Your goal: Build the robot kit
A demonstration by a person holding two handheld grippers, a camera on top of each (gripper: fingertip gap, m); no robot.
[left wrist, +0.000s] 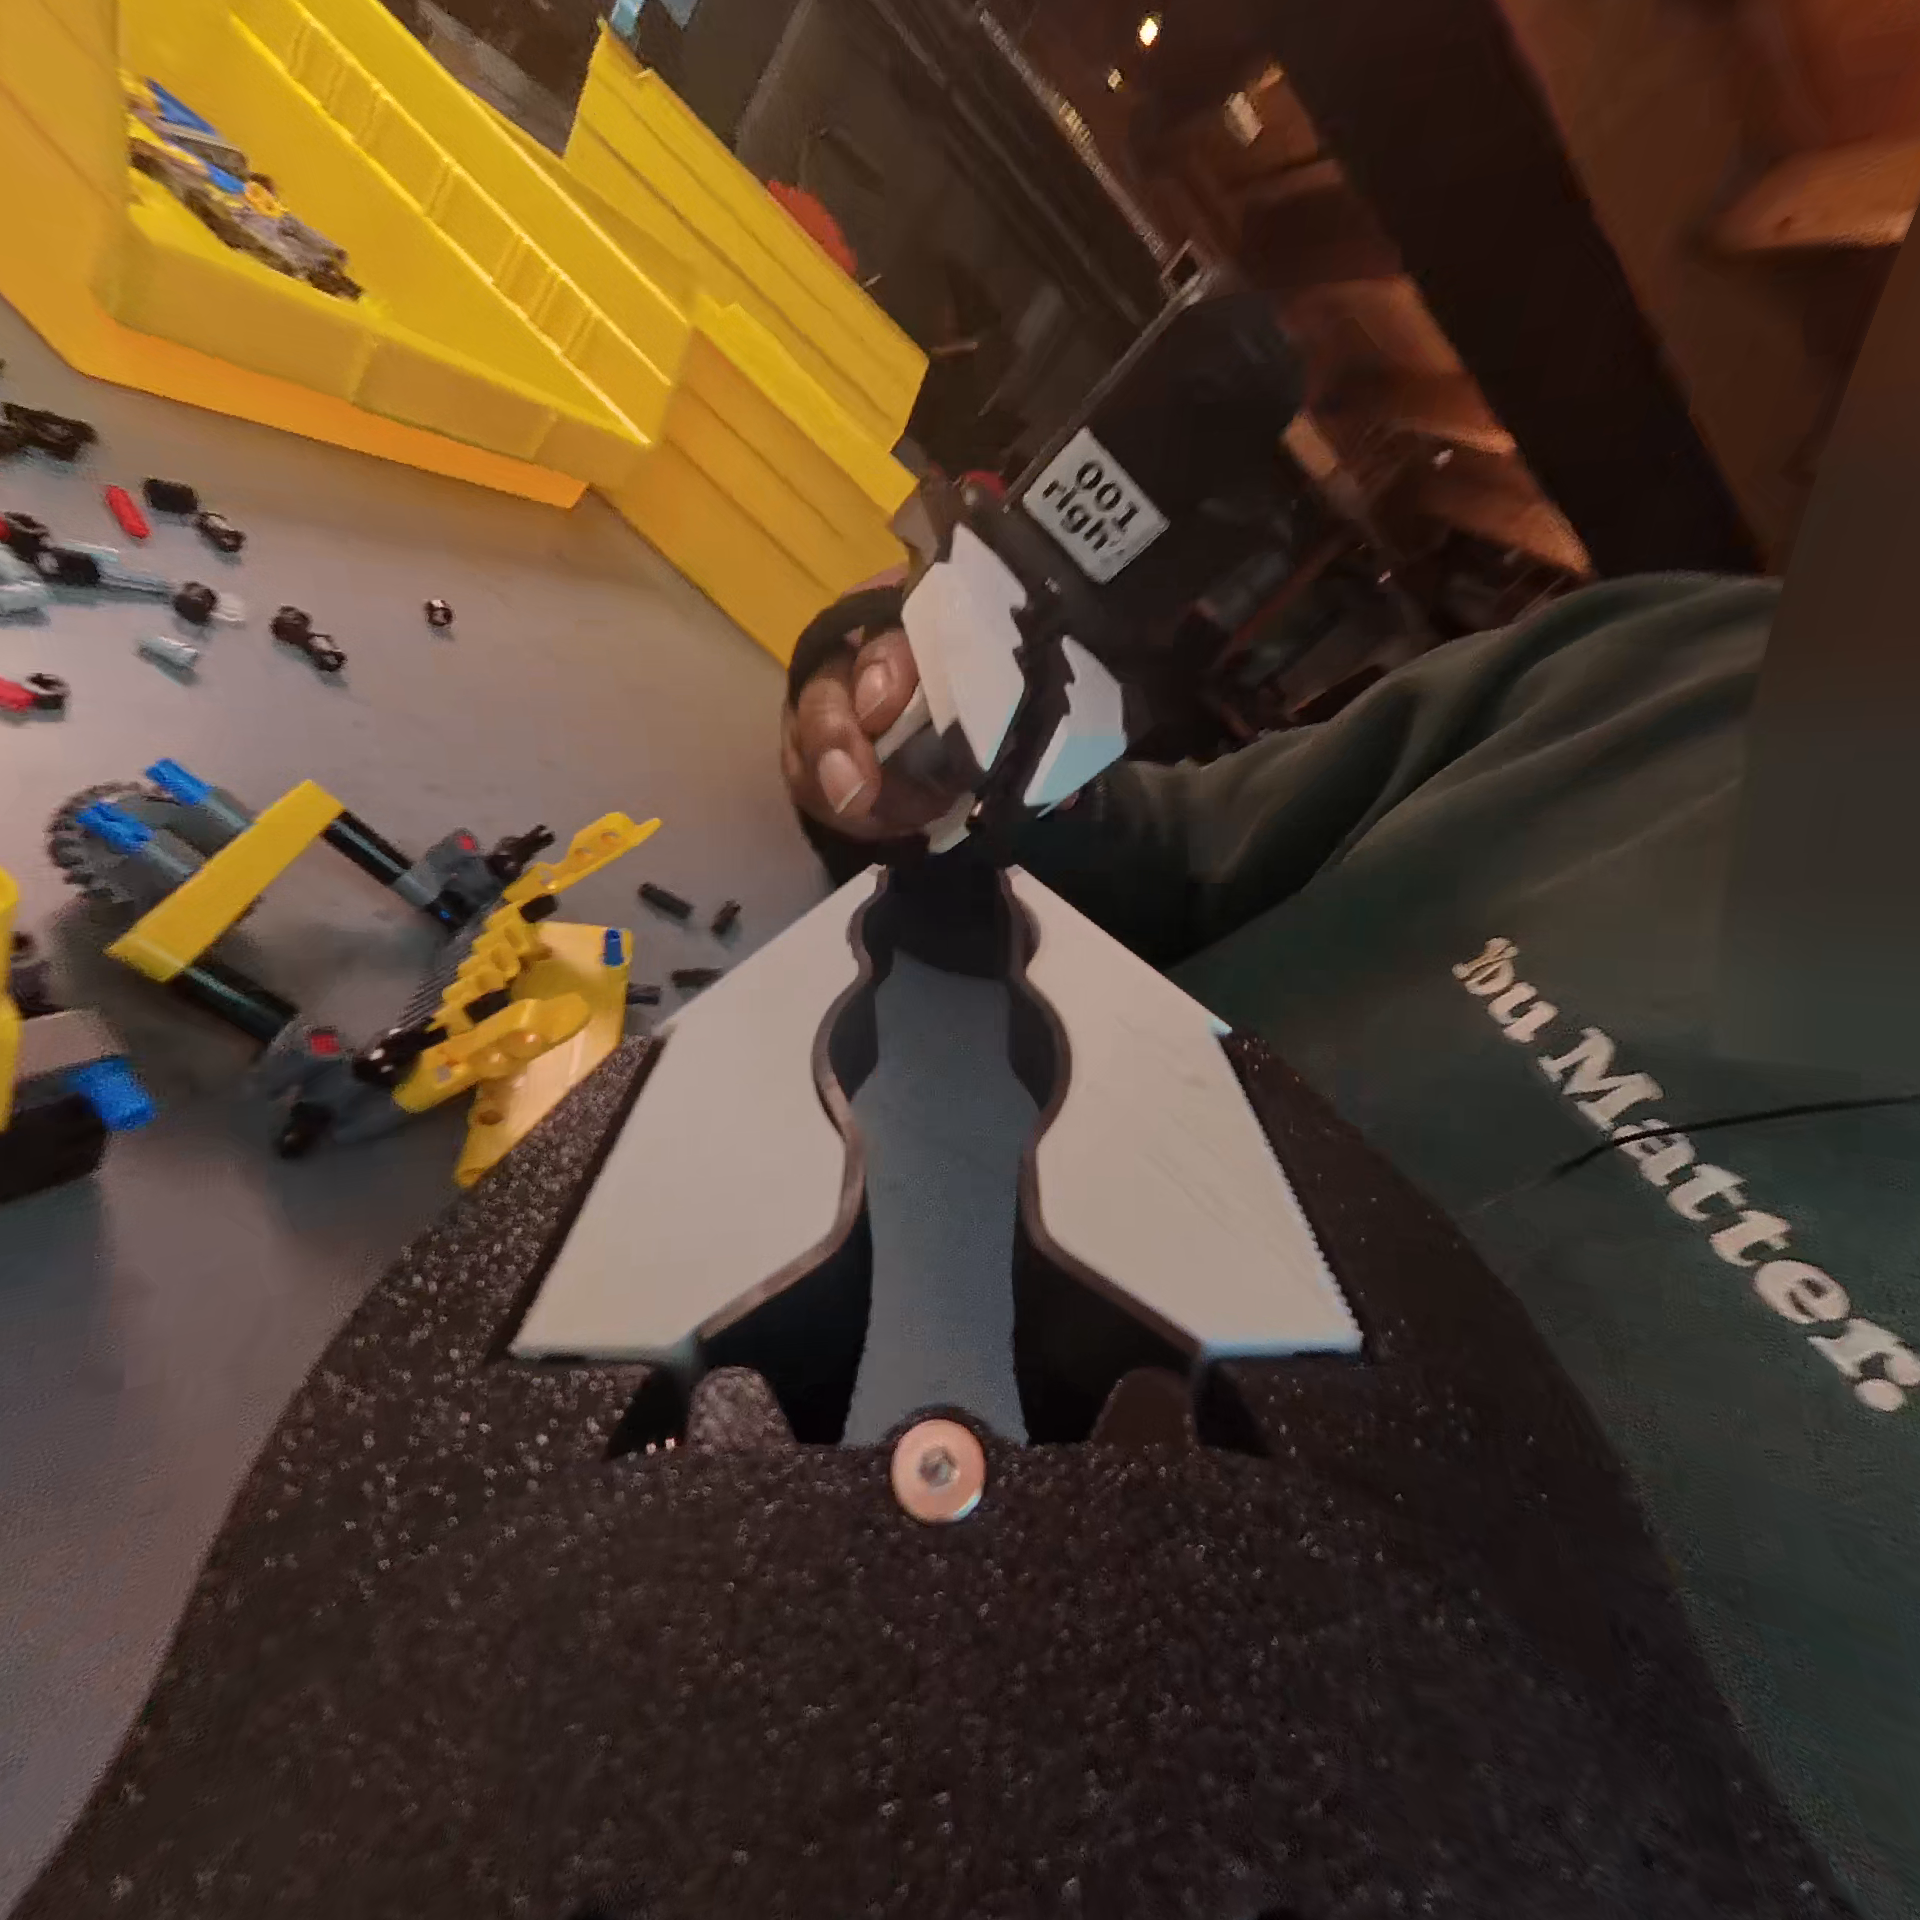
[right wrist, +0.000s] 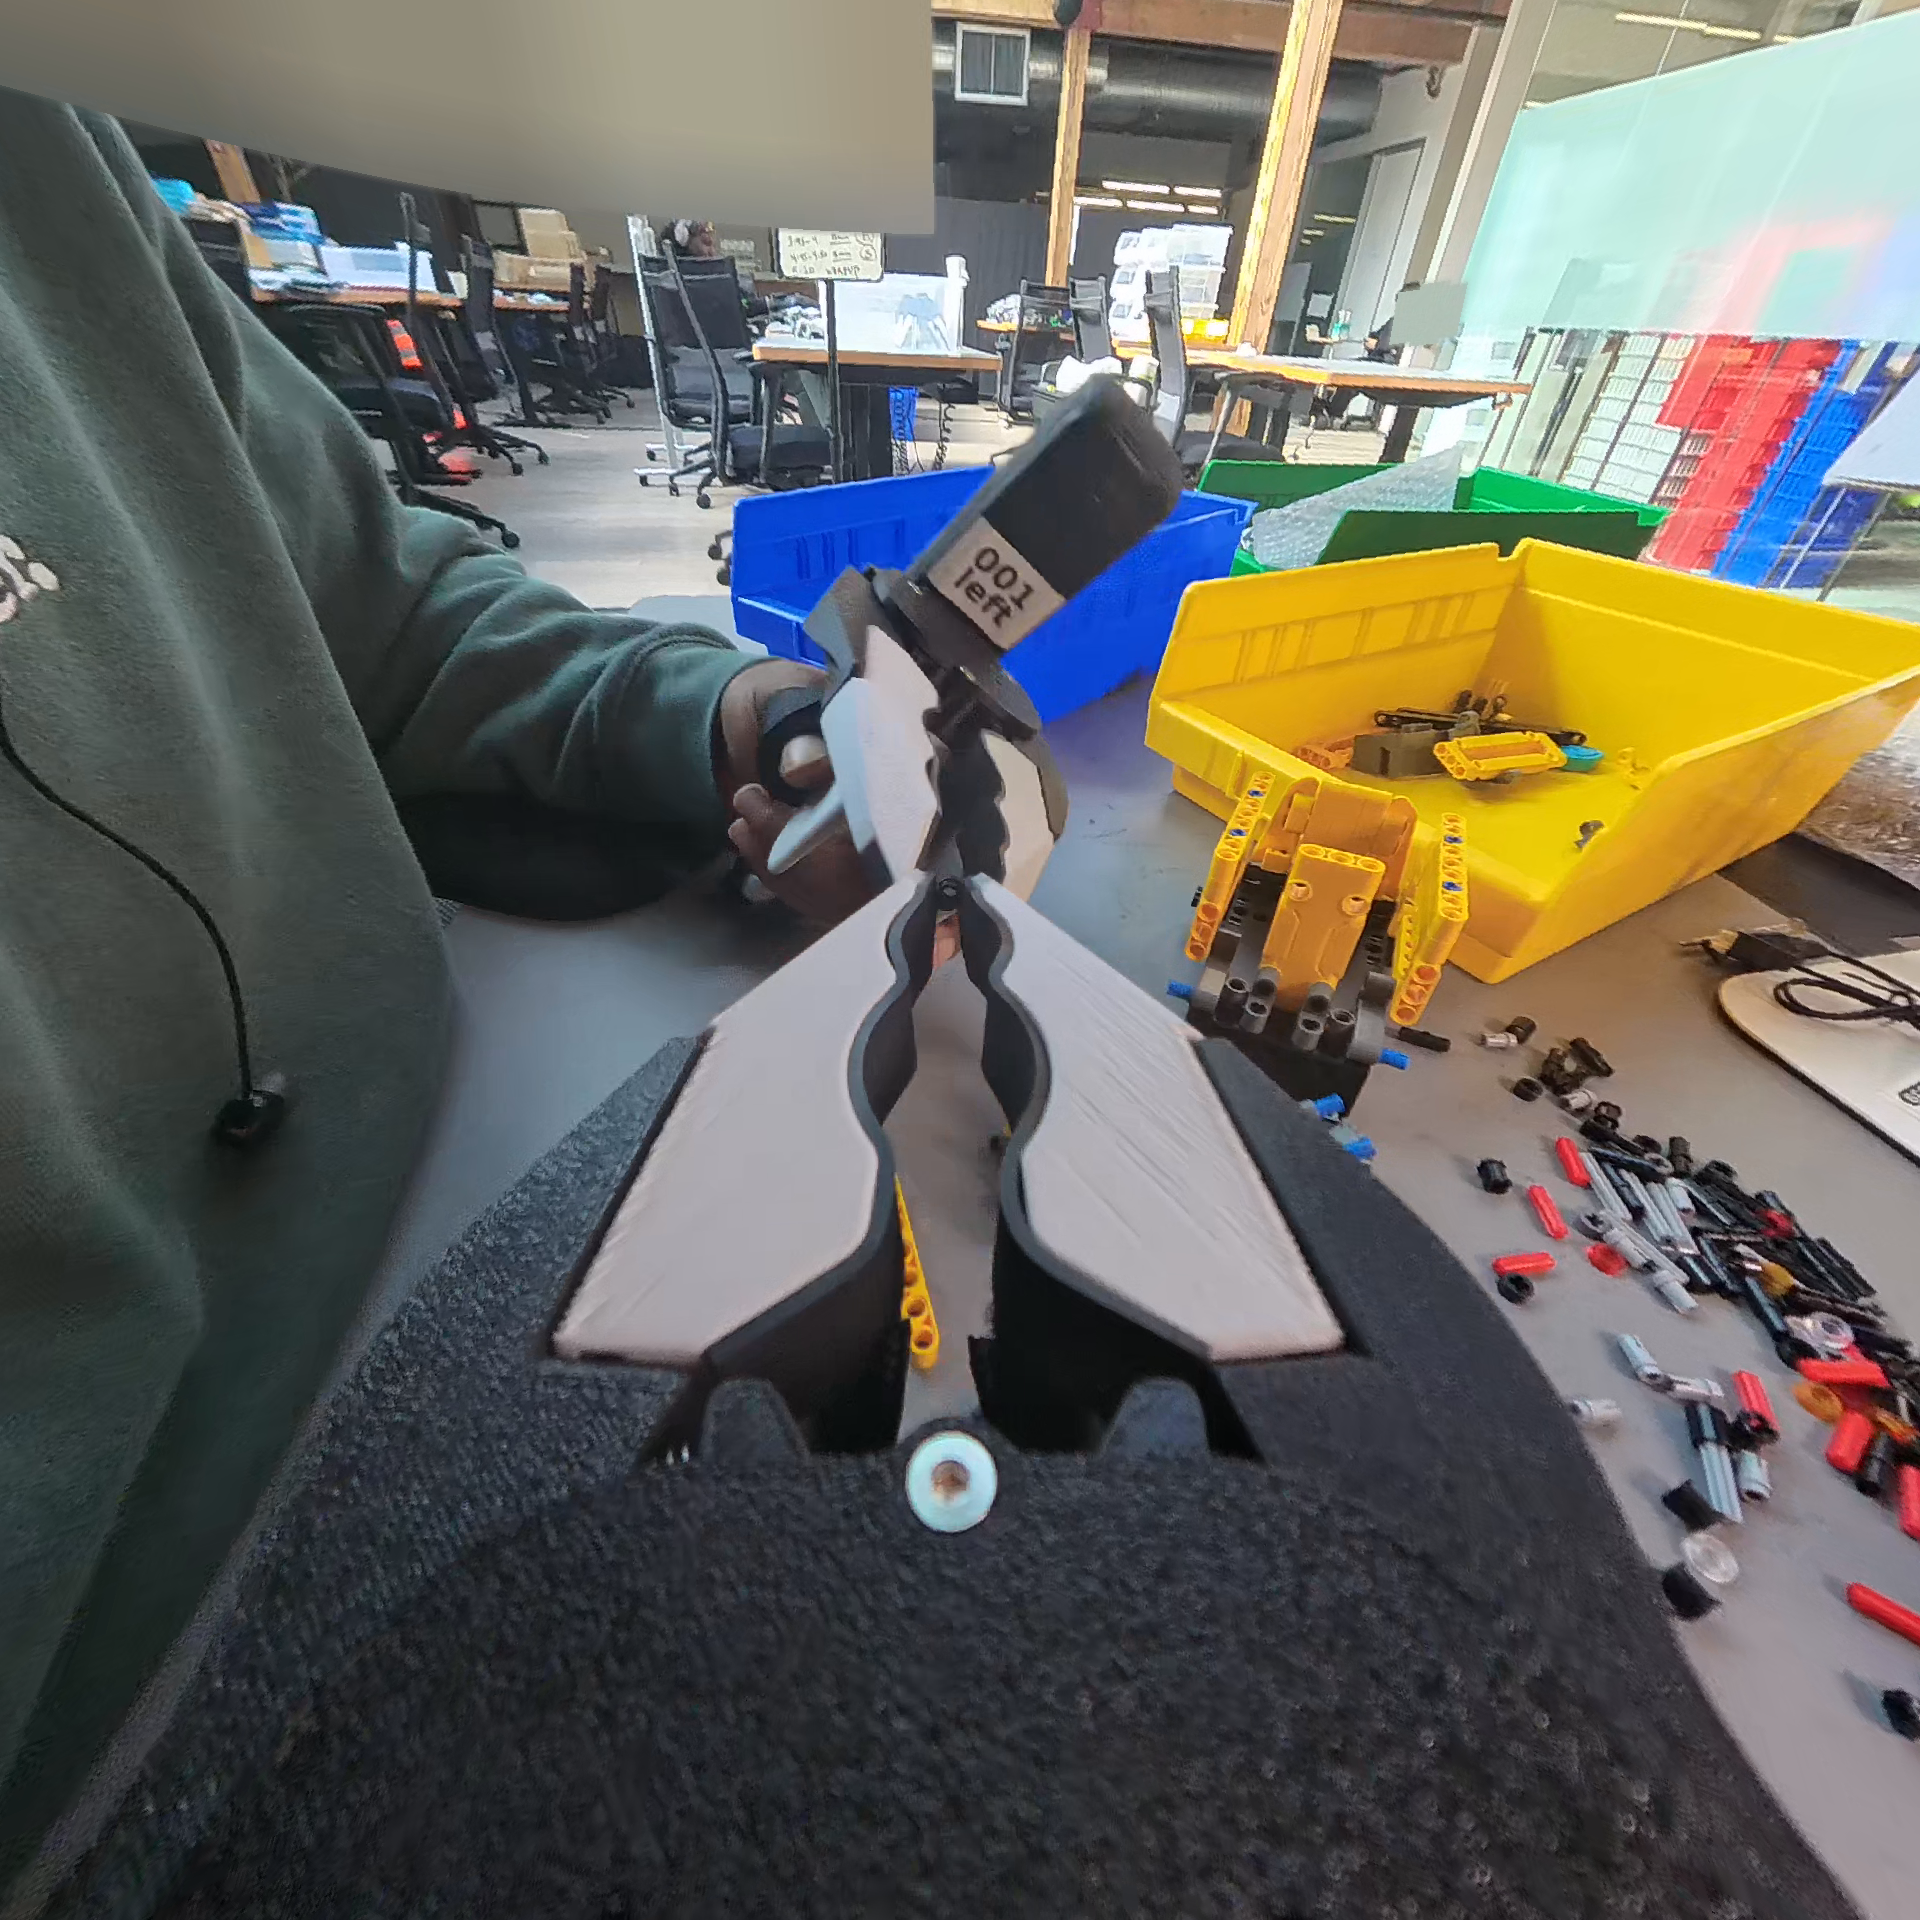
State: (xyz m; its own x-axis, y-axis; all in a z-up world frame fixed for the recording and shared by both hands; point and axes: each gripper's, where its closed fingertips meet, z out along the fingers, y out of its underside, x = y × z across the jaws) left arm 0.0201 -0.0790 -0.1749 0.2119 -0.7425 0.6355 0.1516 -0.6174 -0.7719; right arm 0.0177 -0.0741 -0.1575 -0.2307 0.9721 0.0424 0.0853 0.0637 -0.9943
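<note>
My right gripper [right wrist: 948, 891] is shut at the tips on a small black pin [right wrist: 948, 886], held above the grey table [right wrist: 582, 997]. My left gripper [left wrist: 940, 878] has its jaws a little apart, with something dark between the tips that I cannot make out. The two grippers meet tip to tip. The left gripper also shows in the right wrist view [right wrist: 940, 868], and the right one in the left wrist view [left wrist: 966, 826]. A yellow and grey brick-built model [right wrist: 1320, 894] stands on the table to the right; it also shows in the left wrist view [left wrist: 509, 997].
A yellow bin [right wrist: 1351, 623] holds several parts; blue [right wrist: 810, 561] and green [right wrist: 1507, 520] bins stand behind it. Loose black, red and grey pins [right wrist: 1714, 1268] lie scattered at the right. A yellow beam [right wrist: 914, 1288] lies under my right gripper. A person's green sleeve [right wrist: 499, 665] is at the left. My left and right fingertips are right by each other.
</note>
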